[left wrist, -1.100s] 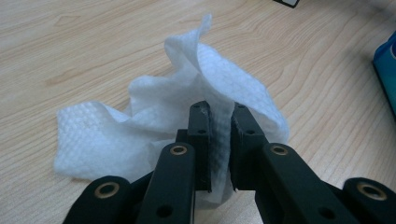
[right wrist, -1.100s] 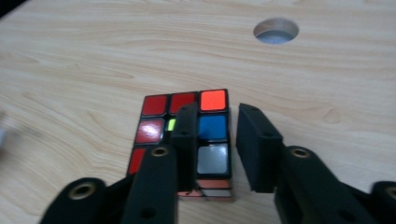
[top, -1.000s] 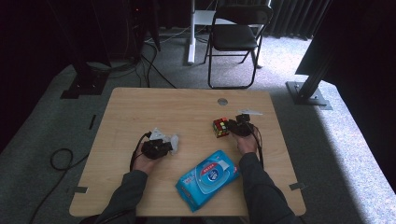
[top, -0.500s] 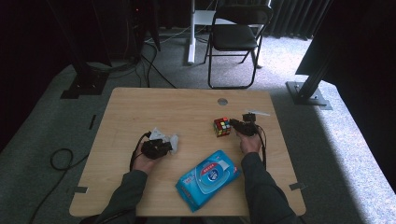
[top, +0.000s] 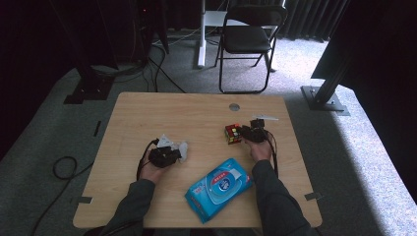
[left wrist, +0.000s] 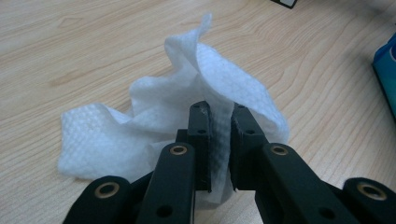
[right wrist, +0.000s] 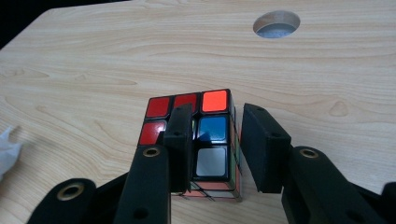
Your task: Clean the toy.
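- Cube [right wrist: 201,140], a colour puzzle with red, orange, blue and white stickers up, sits on the table's [top: 147,113] right half, near the round cable hole [top: 234,106].
- My right gripper [right wrist: 212,144] straddles one side of the cube: in the right gripper view the left jaw lies across the top face, and the right jaw stands off the cube's edge with a gap showing. Jaws have just been opening; the pads are not pinching it.
- In the high view the right gripper [top: 248,133] is just beside the cube [top: 233,133], my hand behind it.
- My left gripper [left wrist: 219,140] is closed nearly all the way on a crumpled white wipe [left wrist: 154,116], a fold of it pressed between the pads; the rest bunches on the wood.
- High view puts the left gripper [top: 169,153] and wipe [top: 181,149] on the table's left half, well apart from the cube.
- Blue wipes pack [top: 219,184] lies flat between my forearms, near the front edge.
- Folding chair [top: 248,34] stands on the carpet beyond the table.
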{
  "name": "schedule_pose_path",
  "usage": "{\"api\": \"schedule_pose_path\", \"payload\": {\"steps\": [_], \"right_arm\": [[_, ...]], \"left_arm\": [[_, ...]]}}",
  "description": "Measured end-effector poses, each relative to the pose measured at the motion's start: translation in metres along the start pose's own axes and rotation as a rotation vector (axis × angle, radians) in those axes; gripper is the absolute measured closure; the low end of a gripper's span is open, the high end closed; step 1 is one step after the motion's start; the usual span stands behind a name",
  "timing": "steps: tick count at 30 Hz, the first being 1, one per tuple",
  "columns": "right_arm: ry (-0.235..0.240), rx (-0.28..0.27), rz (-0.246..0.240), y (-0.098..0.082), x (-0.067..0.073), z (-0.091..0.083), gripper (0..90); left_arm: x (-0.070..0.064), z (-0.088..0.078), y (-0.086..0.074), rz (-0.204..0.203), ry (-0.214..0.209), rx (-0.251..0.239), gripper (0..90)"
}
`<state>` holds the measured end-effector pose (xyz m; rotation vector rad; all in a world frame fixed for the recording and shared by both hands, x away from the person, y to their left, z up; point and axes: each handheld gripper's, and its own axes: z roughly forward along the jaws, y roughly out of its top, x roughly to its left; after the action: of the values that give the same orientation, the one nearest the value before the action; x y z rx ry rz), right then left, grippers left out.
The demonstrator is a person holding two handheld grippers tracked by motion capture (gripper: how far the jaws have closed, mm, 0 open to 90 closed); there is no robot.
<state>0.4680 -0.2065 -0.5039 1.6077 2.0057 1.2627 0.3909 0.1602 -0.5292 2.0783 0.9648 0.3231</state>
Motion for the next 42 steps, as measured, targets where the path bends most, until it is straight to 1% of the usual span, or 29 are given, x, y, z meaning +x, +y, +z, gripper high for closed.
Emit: {"api": "schedule_pose_path", "payload": {"steps": [2, 3, 5, 8, 10, 13, 15, 24, 30, 34, 36, 37, 38, 39, 40, 41, 42], "right_arm": [[0.005, -0.001, 0.009, 0.0, -0.001, 0.0, 66.0], [-0.004, 0.005, 0.018, 0.0, -0.001, 0.0, 66.9], [0.011, 0.003, 0.047, -0.001, -0.004, 0.001, 67.2], [0.026, -0.002, 0.064, -0.002, -0.005, 0.001, 70.1], [0.035, -0.001, 0.085, -0.002, -0.006, 0.001, 70.2], [0.066, -0.002, 0.141, -0.004, -0.011, 0.001, 69.8], [0.08, -0.01, 0.167, -0.005, -0.014, 0.001, 69.6], [0.087, -0.018, 0.182, -0.007, -0.017, 0.0, 69.5], [0.116, -0.041, 0.26, -0.011, -0.029, -0.003, 69.5], [0.105, -0.044, 0.258, -0.011, -0.032, -0.006, 69.5], [0.111, -0.045, 0.266, -0.011, -0.034, -0.006, 69.6], [0.12, -0.046, 0.276, -0.012, -0.035, -0.006, 70.4], [0.133, -0.052, 0.287, -0.012, -0.036, -0.006, 76.2], [0.145, -0.069, 0.312, -0.013, -0.037, -0.007, 82.7], [0.149, -0.075, 0.34, -0.013, -0.04, -0.008, 82.8], [0.155, -0.074, 0.338, -0.013, -0.041, -0.008, 82.5], [0.143, -0.075, 0.316, -0.013, -0.04, -0.009, 81.9]], "left_arm": [[0.0, 0.0, 0.0, 0.002, -0.001, 0.0, 81.0], [0.0, 0.001, 0.0, 0.003, -0.001, 0.001, 81.0], [0.0, 0.0, 0.0, 0.004, -0.001, 0.001, 81.1], [0.0, 0.001, 0.0, 0.004, -0.002, 0.002, 81.1], [-0.001, 0.001, 0.0, 0.003, -0.002, 0.001, 81.1], [-0.001, 0.0, 0.0, 0.004, -0.002, 0.001, 81.1], [-0.001, 0.0, 0.0, 0.003, -0.001, 0.0, 81.1], [0.0, 0.0, 0.0, 0.003, 0.0, 0.001, 81.0], [0.0, 0.0, 0.0, 0.003, -0.001, 0.001, 81.1], [-0.001, 0.001, 0.0, 0.003, -0.002, 0.002, 81.1], [-0.001, 0.001, 0.0, 0.004, -0.003, 0.003, 81.1], [-0.001, 0.001, 0.0, 0.003, -0.002, 0.003, 81.1], [0.0, 0.001, 0.0, 0.002, -0.002, 0.003, 81.1], [0.0, 0.001, 0.0, 0.003, -0.002, 0.002, 81.1], [0.0, 0.0, 0.0, 0.004, -0.002, 0.002, 81.1], [0.0, 0.0, 0.0, 0.004, -0.002, 0.002, 81.1], [0.0, 0.001, 0.0, 0.004, -0.002, 0.002, 81.0]]}}
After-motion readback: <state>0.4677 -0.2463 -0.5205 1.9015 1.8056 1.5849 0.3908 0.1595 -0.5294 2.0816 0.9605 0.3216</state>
